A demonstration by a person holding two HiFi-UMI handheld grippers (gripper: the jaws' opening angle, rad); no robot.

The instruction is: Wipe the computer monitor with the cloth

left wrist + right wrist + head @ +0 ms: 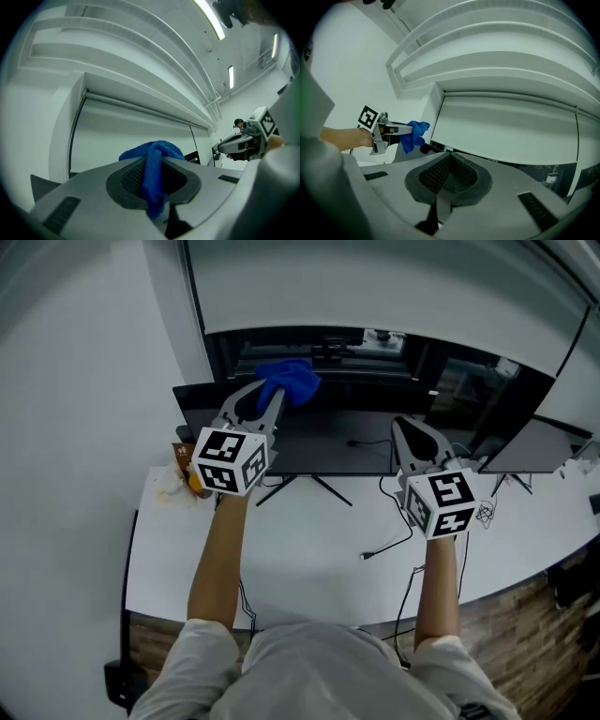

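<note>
The blue cloth (291, 381) is bunched at the tips of my left gripper (272, 396), which is shut on it. It hangs at the top left edge of the dark monitor (328, 432), whose screen is off. In the left gripper view the cloth (153, 173) is pinched between the jaws of that gripper (152, 183) and bulges above them. My right gripper (406, 425) is shut with nothing in it, in front of the screen's right half. The right gripper view shows its jaws (449, 176) pressed together and the cloth (412, 133) off to the left.
The monitor stands on thin black legs (314, 486) on a white desk (300, 559). Black cables (389, 542) trail over the desk toward its front edge. Snack packets (180, 479) lie at the desk's left end. A second dark screen (536, 446) stands at the right.
</note>
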